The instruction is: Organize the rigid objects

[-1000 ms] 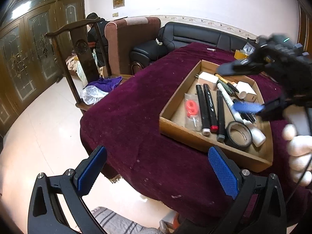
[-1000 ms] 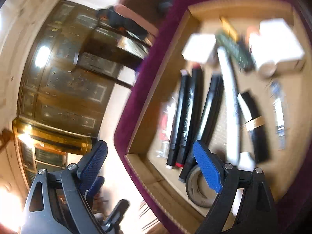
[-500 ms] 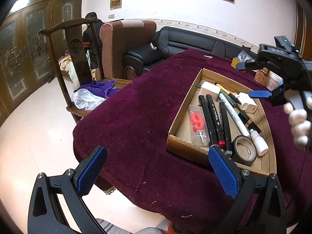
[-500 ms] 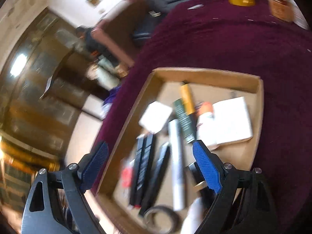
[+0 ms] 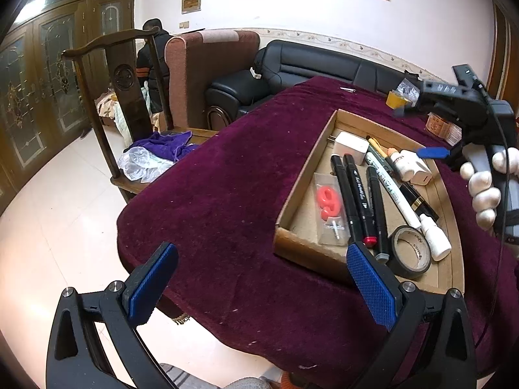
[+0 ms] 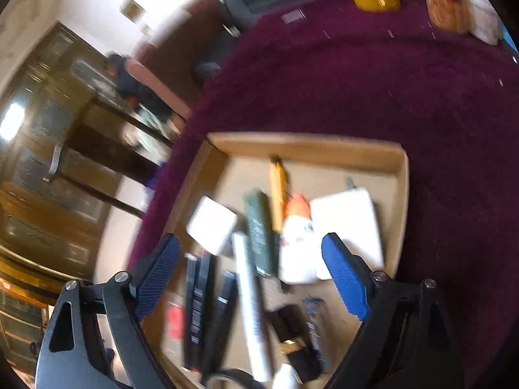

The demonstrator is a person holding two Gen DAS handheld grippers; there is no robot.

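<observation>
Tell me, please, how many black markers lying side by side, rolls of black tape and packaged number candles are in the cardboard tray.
Black markers: 3
Rolls of black tape: 1
Packaged number candles: 1
Total in the cardboard tray: 5

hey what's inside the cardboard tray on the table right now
The cardboard tray holds black markers, a white paint pen, black tape roll, white box and packaged red candle. Anything beneath them is hidden.
</observation>
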